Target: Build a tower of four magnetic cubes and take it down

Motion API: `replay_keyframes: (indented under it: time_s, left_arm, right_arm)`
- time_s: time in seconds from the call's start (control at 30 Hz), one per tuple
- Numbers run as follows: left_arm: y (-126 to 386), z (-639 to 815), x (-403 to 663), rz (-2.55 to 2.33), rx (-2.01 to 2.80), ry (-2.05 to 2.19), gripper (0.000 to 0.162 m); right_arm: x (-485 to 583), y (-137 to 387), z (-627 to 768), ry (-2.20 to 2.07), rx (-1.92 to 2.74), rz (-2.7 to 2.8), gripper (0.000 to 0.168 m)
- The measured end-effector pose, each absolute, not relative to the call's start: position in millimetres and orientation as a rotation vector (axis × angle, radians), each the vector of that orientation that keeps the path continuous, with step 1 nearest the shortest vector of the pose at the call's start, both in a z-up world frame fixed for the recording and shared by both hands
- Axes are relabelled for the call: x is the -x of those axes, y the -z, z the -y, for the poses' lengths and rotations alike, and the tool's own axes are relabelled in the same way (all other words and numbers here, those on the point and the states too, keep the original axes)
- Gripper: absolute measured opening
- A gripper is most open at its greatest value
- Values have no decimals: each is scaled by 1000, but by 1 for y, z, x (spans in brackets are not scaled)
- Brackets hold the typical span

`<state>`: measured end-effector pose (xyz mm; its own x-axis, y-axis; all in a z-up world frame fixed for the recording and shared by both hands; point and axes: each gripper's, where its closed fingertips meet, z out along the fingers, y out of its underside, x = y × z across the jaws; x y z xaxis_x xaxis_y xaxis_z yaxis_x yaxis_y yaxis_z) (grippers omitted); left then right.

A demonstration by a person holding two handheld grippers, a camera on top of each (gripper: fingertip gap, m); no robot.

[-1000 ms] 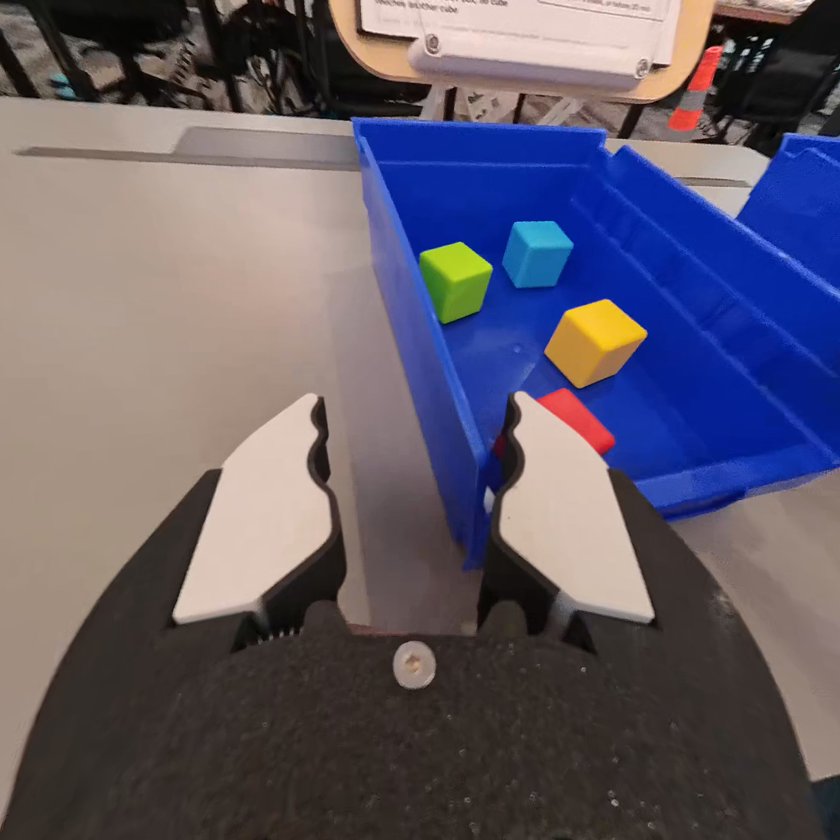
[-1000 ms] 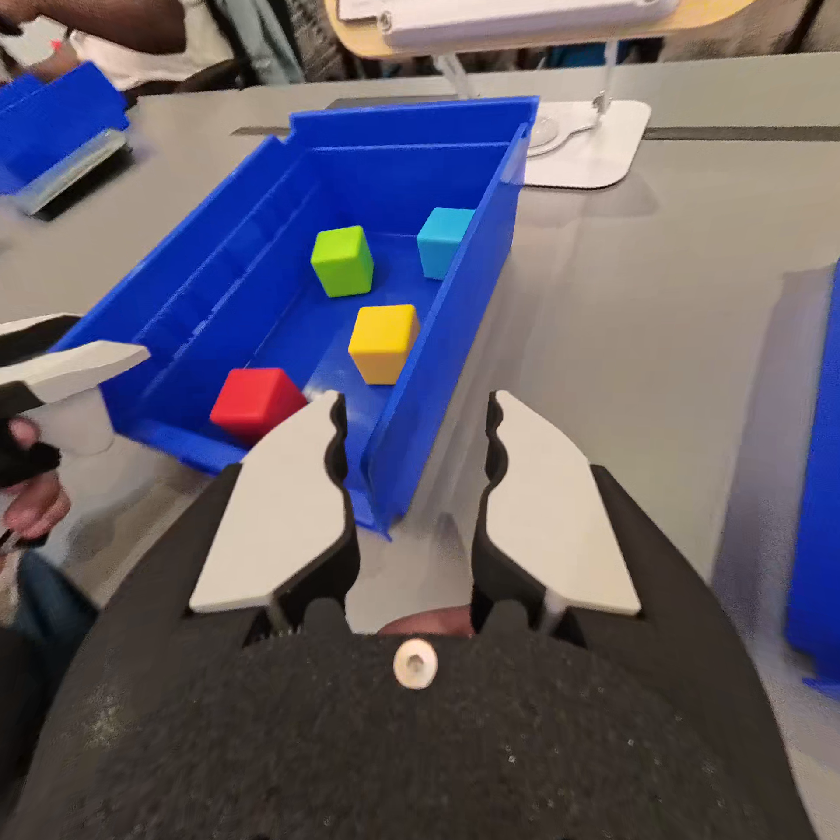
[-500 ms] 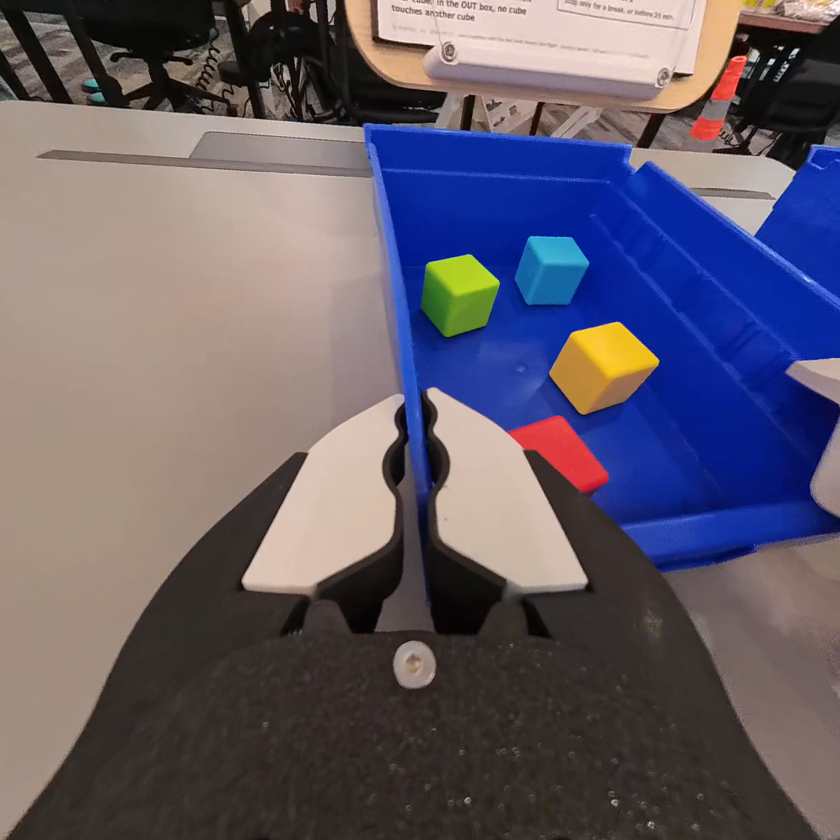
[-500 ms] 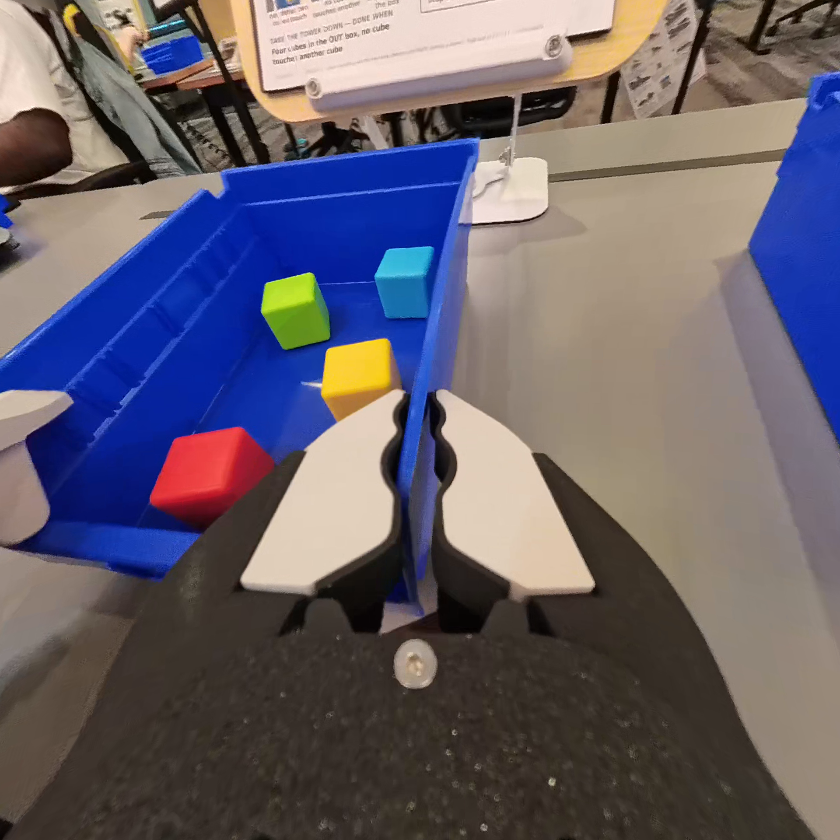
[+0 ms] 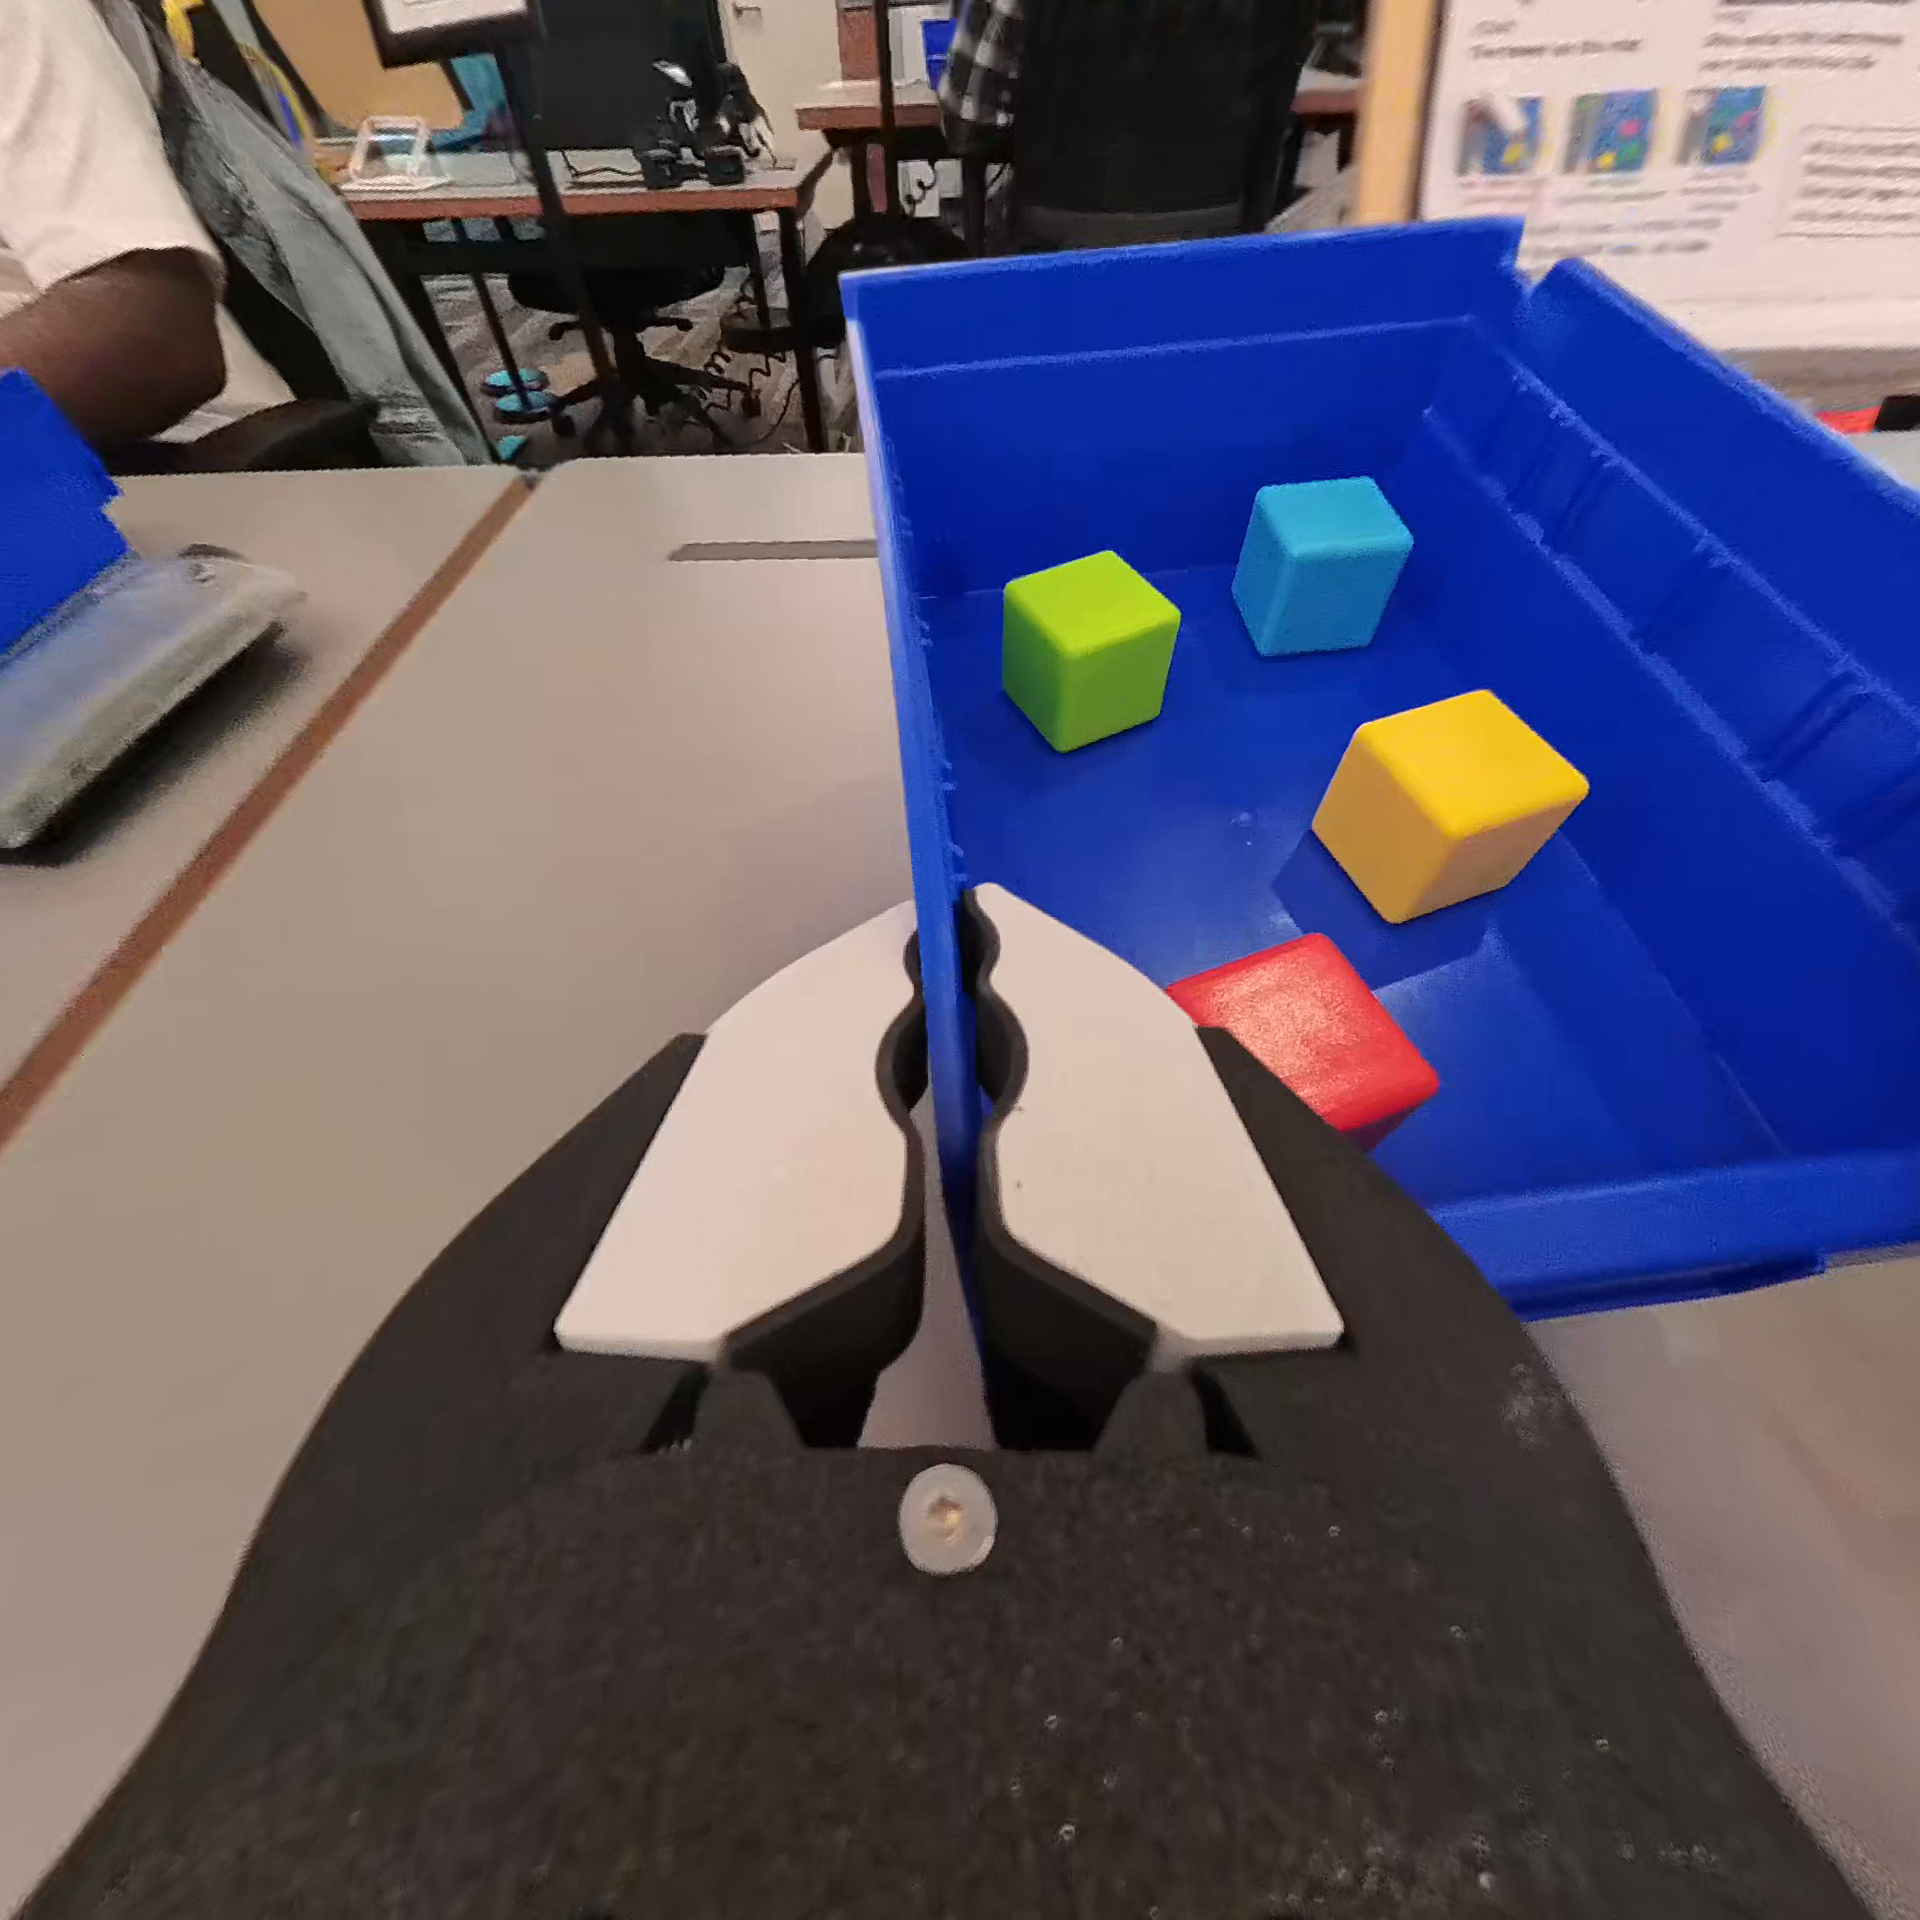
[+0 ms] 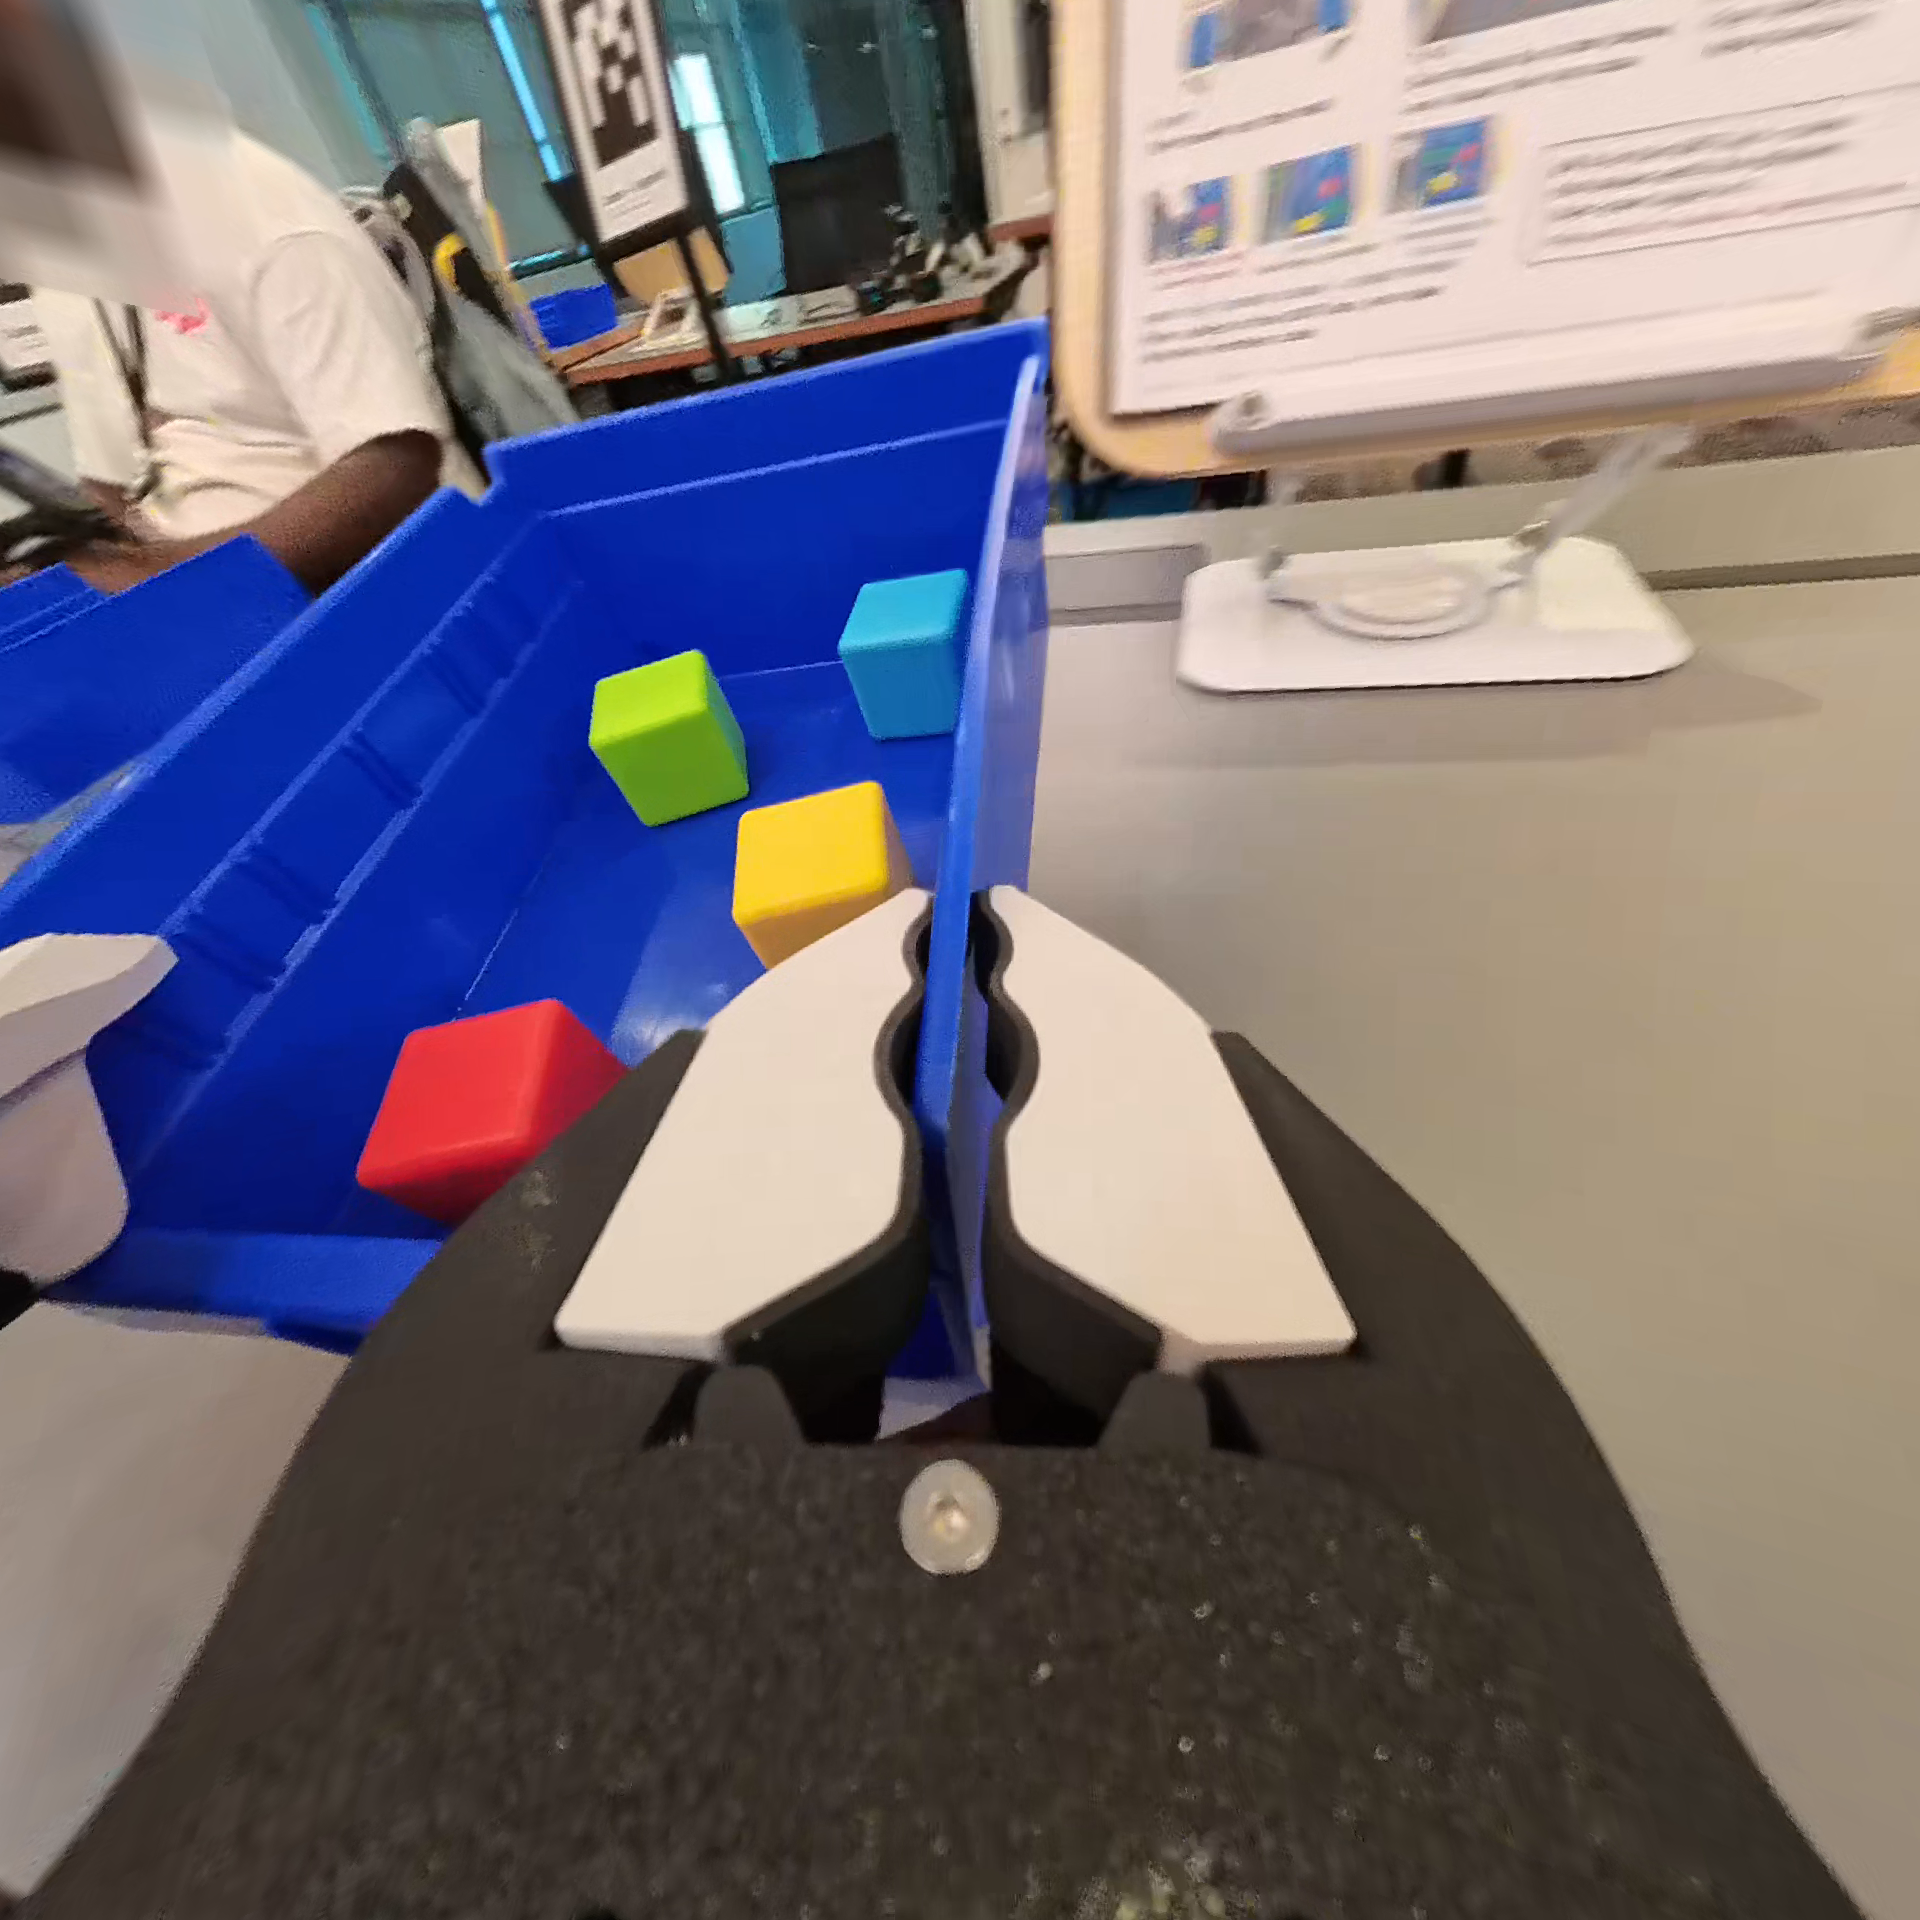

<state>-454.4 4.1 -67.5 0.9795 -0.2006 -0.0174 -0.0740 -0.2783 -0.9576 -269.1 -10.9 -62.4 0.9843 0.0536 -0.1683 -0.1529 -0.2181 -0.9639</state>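
Both my left tool (image 5: pixel 948 909) and right tool (image 6: pixel 956 912) sit clamped on opposite walls of the blue bin (image 5: pixel 1662 1236) (four loose cubes inside).

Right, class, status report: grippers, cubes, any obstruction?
Left hand-held gripper and right hand-held gripper clamp opposite bin walls. Four cubes loose inside, unstacked. No obstruction.

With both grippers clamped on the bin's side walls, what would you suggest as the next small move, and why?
Probably carry the blue bin level, both sides together. The left gripper and right gripper each pinch an opposite wall, and the green cube, light blue cube, yellow cube and red cube lie loose inside, so tilting could slide them.
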Motion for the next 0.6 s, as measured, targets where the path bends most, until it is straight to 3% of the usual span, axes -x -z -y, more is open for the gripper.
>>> replay_keyframes:
  time_s: [0.27,0.6]
  left_arm:
    - [99,-13,547,-130,1959,132,2]
    - [111,-40,542,-225,1980,133,2]
  right_arm:
    - [361,83,-11,-239,1876,8,8]
    - [354,111,-24,-250,1909,-74,8]
